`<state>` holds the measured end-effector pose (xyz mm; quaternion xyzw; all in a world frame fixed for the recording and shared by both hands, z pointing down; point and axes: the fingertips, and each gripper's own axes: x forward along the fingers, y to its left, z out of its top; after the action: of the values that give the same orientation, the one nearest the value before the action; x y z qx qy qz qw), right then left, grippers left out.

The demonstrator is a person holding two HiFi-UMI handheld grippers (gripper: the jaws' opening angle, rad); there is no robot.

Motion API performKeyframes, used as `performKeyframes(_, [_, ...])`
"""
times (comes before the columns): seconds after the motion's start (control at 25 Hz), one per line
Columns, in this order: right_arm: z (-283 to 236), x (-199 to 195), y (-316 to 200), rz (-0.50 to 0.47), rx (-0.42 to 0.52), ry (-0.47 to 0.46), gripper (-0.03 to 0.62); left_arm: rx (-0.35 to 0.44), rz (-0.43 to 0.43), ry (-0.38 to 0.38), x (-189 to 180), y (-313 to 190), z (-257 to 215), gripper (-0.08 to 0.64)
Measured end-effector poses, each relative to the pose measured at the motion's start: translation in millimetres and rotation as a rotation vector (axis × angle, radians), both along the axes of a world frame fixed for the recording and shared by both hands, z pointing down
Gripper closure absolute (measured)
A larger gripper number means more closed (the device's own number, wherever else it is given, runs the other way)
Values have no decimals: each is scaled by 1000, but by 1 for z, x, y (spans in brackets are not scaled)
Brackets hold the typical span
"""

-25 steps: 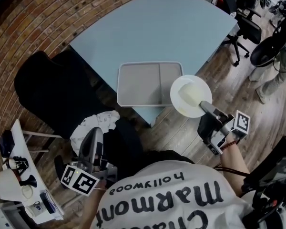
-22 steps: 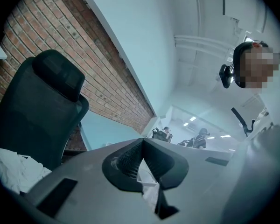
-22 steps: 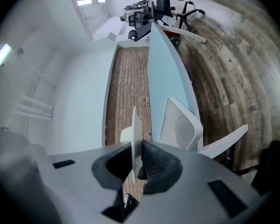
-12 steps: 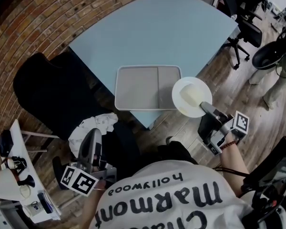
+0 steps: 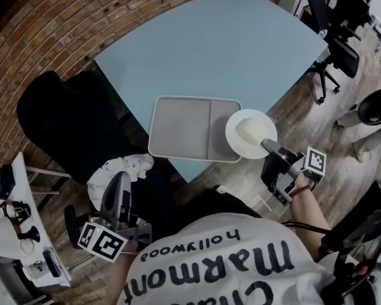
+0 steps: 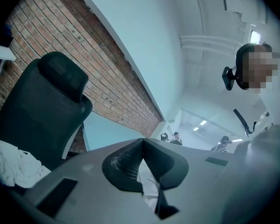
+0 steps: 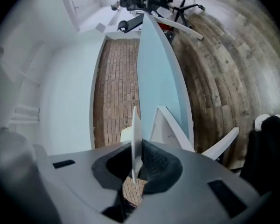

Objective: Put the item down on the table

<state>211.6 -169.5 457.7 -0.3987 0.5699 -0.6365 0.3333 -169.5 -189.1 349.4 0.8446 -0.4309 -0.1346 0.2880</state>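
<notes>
1. White plate point(image 5: 251, 132) is what you are carrying. The right gripper point(image 5: 270, 149) pinches it at the near rim, jaws drawn narrow on the thin edge, with one ribbed pad point(image 7: 155, 160) flat against it on each side.
2. In the right gripper view the plate shows edge-on between the jaws. That rim grip looks chosen to keep the plate level and its face clear of the tool.
3. From above, the plate overlaps the right end of the grey tray point(image 5: 178, 124) and the near corner of the blue table point(image 5: 216, 43). No view shows whether it is resting or held just above. I judge that you are carrying it, since the grip is firm.
4. The tray fills the near corner of the table, so open tabletop lies beyond it and to either side. If the table itself is the target, you will need to clear the tray's raised rim first. Catching that rim could tip the plate.
5. Your left gripper point(image 5: 121, 180) is down by your hip, well away from the table, beside the black chair point(image 5: 63, 122) and the crumpled white cloth point(image 5: 122, 169). Its jaws are closed together with nothing between them. It seems parked there to keep out of the way, as one tool is enough for this.
6. The placing is not yet done. Lower the far edge gently, then let the jaws part only once the base sits flat.
</notes>
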Motion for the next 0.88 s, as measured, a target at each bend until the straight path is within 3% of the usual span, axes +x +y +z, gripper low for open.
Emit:
performKeyframes(0.12, [8, 4, -16, -32, -20, -27, 560, -15, -33, 0, 4, -4, 1, 552])
performKeyframes(0.28, [28, 6, -35, -106, -65, 34, 560, -17, -88, -12, 3, -6, -1, 552])
performKeyframes(0.48, [46, 8, -59, -141, -105, 14, 560, -17, -160, -22, -1, -6, -2, 552])
performKeyframes(0.68, [66, 11, -82, -209, -165, 87, 560, -23, -216, -36, -1, -6, -5, 552])
performKeyframes(0.88, [71, 8, -98, -261, -164, 99, 560, -32, -261, -40, -3, -8, -4, 552])
